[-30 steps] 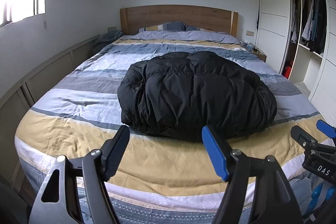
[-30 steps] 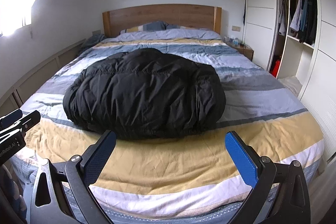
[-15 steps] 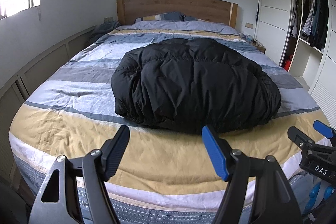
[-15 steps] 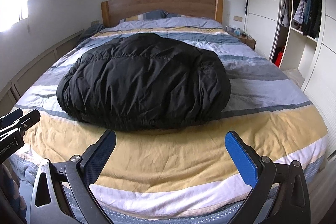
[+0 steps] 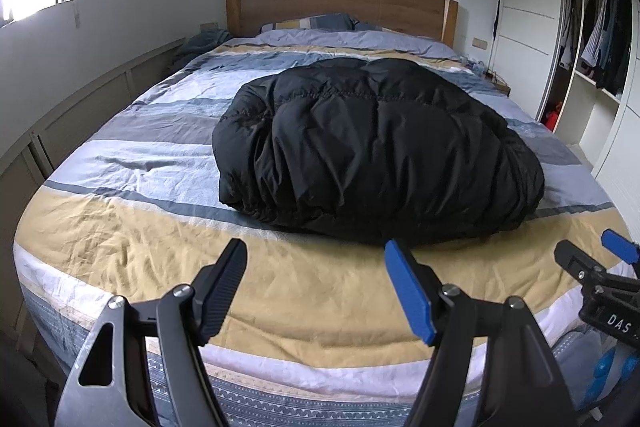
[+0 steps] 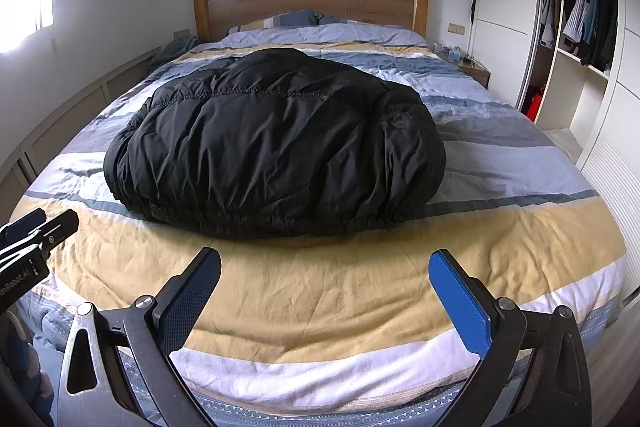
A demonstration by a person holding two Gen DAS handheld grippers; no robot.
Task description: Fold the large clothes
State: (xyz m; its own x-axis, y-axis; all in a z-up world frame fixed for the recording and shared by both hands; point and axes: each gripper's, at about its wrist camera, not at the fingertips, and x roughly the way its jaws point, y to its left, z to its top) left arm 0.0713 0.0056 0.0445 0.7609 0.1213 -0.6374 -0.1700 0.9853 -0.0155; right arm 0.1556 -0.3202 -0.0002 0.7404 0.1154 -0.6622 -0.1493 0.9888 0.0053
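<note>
- My left tool (image 5: 316, 255) has its fingers spread wide with nothing between them; only the yellow band of the bedcover shows in the gap.
- My right tool (image 6: 326, 265) is likewise spread wide and empty, over the same yellow band near the foot of the bed (image 6: 520, 247).
- The black puffer jacket (image 5: 376, 151) lies bunched in a rounded heap on the striped cover, straight ahead of both tools and apart from their fingertips.
- From the left tool the jacket's near hem sits just beyond the blue fingertip (image 5: 394, 251), and the heap spreads ahead and to the right of it.
- From the right tool the heap spreads ahead and to the left, its gathered hem facing me.
- The right tool's fingers show at the right edge of the left wrist view, and the left tool's at the left edge of the right wrist view, so the two are side by side.
- Beyond the jacket I see pillows (image 6: 288, 19) against a wooden headboard (image 5: 340, 3).
- An open wardrobe (image 6: 580, 11) with hanging clothes stands off to the right.
</note>
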